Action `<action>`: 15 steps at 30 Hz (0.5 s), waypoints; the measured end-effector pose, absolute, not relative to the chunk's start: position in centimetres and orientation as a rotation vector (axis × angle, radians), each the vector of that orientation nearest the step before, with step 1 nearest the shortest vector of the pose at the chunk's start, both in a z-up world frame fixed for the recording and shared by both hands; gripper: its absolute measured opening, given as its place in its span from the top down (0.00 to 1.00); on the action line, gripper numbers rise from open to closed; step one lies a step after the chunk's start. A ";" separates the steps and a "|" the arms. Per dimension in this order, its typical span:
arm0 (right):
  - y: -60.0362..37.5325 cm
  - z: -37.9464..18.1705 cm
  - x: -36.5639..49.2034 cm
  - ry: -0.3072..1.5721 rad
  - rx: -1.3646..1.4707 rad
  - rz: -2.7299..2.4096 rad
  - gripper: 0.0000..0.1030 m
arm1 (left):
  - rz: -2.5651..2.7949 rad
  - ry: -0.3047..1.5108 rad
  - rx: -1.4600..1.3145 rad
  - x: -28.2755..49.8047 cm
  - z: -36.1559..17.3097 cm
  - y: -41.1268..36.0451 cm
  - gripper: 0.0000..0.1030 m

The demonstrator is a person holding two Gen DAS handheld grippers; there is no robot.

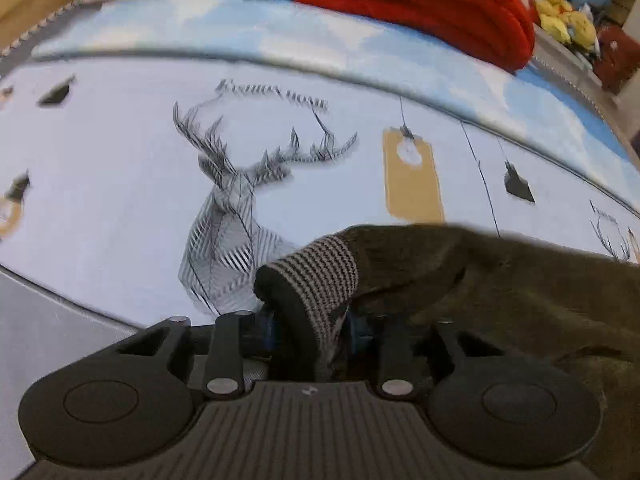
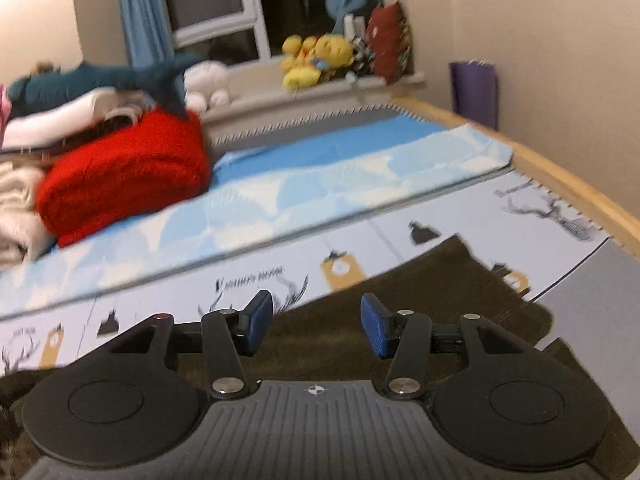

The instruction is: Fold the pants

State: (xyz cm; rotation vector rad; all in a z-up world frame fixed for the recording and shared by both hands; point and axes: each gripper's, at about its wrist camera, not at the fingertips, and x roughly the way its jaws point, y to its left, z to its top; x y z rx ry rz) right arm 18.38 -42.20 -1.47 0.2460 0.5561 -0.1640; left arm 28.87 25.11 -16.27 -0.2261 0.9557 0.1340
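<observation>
The pants (image 1: 500,280) are dark brown with a black and grey striped cuff (image 1: 320,276). In the left wrist view my left gripper (image 1: 310,324) is shut on the striped cuff, and the brown cloth trails to the right over the bed. In the right wrist view the pants (image 2: 420,292) lie spread on the pale printed sheet (image 2: 240,280). My right gripper (image 2: 316,328) is open and empty just above the brown cloth, its blue pads (image 2: 260,320) wide apart.
A red folded blanket (image 2: 124,184) and a pile of pale bedding (image 2: 16,196) lie at the far left of the bed. A blue and white cover (image 2: 320,172) lies behind the sheet. Plush toys (image 2: 316,56) sit on the windowsill. A wooden bed edge (image 2: 560,188) runs at right.
</observation>
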 end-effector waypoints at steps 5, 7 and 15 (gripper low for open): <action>-40.6 -1.9 19.3 0.568 0.229 -0.153 0.51 | 0.303 0.991 -0.186 28.5 -15.4 24.7 0.59; -40.6 -1.8 19.5 0.561 0.226 -0.153 0.51 | 0.320 1.009 -0.217 28.0 -14.5 24.9 0.54; -42.1 -0.6 17.6 0.514 0.292 -0.151 0.51 | 0.252 1.028 -0.348 20.6 -6.4 27.7 0.33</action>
